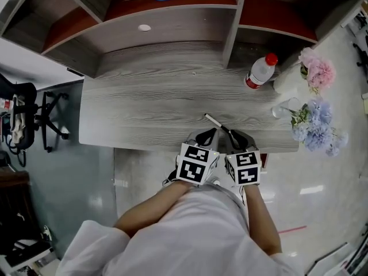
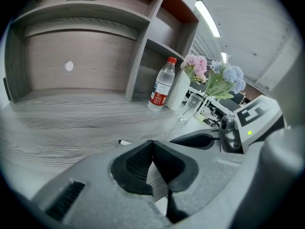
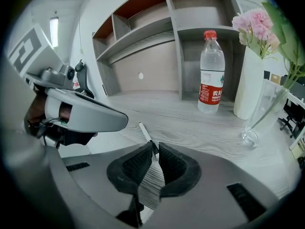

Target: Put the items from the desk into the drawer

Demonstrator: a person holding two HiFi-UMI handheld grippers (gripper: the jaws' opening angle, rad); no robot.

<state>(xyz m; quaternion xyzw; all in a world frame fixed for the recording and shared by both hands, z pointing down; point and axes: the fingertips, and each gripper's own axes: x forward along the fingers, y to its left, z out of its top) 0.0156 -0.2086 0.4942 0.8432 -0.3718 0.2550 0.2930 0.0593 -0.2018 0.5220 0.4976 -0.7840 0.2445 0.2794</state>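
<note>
Pinching pen (image 3: 143,129) end with right tongs (image 3: 153,147); left tongs (image 2: 151,143) pressed together, empty. Next: lift off desk (image 1: 144,108) toward unseen drawer.

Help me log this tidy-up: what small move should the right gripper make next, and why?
Probably lift the pen slightly off the desk: the right gripper looks shut on its dark end, while its white barrel lies on the wood. The left gripper is shut and empty.
</note>
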